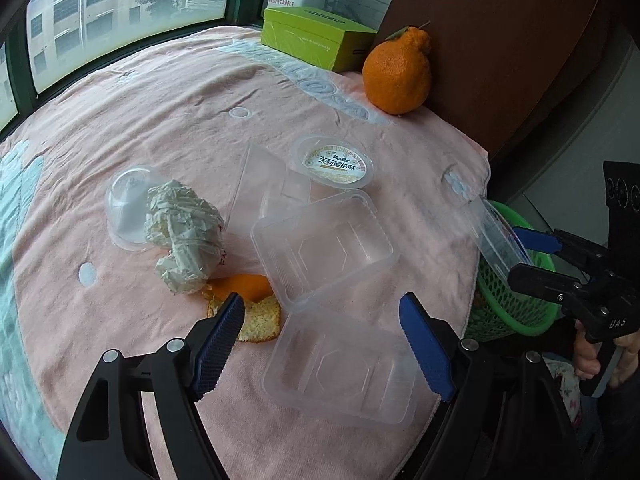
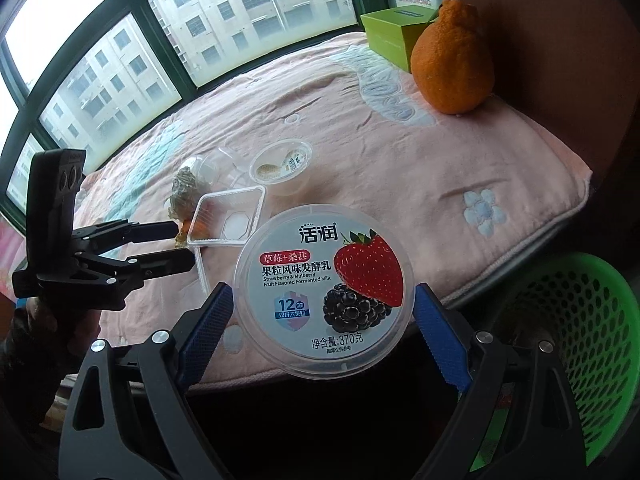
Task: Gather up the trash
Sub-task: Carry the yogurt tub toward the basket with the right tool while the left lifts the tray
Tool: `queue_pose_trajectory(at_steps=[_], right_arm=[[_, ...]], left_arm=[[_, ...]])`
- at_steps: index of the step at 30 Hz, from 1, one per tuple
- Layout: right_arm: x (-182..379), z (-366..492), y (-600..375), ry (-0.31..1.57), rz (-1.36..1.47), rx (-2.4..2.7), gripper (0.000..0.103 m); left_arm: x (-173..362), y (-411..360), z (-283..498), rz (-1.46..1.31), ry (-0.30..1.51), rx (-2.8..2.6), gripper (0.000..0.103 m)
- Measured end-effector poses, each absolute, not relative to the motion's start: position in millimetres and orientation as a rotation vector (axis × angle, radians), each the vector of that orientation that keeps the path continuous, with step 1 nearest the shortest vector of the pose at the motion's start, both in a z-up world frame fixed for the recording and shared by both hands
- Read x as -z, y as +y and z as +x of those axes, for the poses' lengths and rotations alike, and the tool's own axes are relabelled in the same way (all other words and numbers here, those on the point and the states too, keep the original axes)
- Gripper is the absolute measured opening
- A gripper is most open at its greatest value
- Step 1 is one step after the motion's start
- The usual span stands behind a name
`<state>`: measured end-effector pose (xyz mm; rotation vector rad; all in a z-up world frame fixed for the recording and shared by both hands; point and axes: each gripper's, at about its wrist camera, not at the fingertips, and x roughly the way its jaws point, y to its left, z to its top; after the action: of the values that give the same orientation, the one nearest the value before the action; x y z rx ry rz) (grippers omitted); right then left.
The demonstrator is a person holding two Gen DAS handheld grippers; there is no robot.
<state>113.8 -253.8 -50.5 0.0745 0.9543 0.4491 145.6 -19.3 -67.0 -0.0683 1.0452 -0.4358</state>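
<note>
Beside green basket [image 2: 568, 320], yogurt tub [image 2: 324, 292]

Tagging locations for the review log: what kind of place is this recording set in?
Probably a home, an upper-floor flat: pink flowered blanket over the surface, window onto apartment blocks, whole orange beside snack trash.
</note>
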Motion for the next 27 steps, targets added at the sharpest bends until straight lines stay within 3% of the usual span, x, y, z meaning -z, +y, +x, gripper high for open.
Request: queue_pose_trajectory(at_steps=[13, 27], right_arm=[[48.1, 99.2, -279.2, 0.922, 0.135, -0.422, 0.089], [57.1, 71.9, -339.0, 0.914, 0.171, -0.291, 0.089]], left_arm=[[82.0, -4.0, 132.1, -0.465, 1.218, 0.163, 0.077], [97.3, -24.6, 133.4, -0.563, 1.274, -0.05, 0.077]])
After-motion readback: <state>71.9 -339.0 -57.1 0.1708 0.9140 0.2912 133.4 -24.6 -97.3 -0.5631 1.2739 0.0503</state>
